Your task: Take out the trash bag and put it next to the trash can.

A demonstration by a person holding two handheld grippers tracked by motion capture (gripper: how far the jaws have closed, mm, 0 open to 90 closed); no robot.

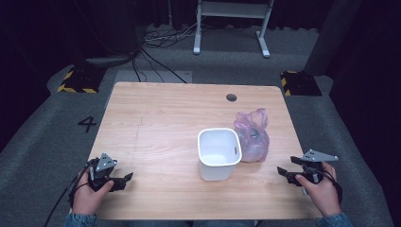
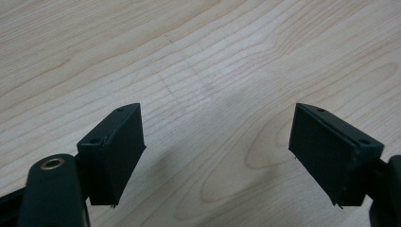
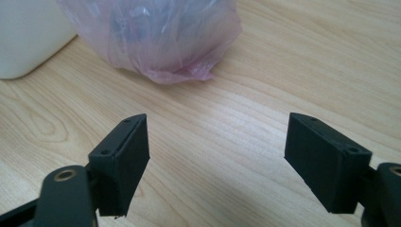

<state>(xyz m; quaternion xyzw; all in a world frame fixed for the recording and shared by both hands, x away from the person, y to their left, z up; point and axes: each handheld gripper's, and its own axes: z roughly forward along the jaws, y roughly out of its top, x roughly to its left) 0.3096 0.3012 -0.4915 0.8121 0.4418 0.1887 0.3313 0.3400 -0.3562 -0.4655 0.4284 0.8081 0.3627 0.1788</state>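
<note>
pale wood grain runs across the bench, and at its near edge the two tools rest well apart, one toward each near corner. the left tool sits low by the near left corner, its jaws spread wide with bare wood between them in the left gripper view. the right tool sits at the near right edge, jaws likewise released and holding nothing; in the right gripper view they face the pink bag across a stretch of bare wood.

between the tools, a little farther in, stands a white bin, upright, its mouth open to the camera; its inside looks bare white, though the floor of it is not sharp enough to be sure. just beyond and to the right of it lies the pink plastic bag, bulging, touching or nearly touching the bin's far right side. something dark shows through its film, but what it is cannot be told.

the whole left half of the bench is open wood. a small round hole sits near the far edge. beyond the bench, grey floor carries cables, two black-and-yellow blocks and a white frame.
</note>
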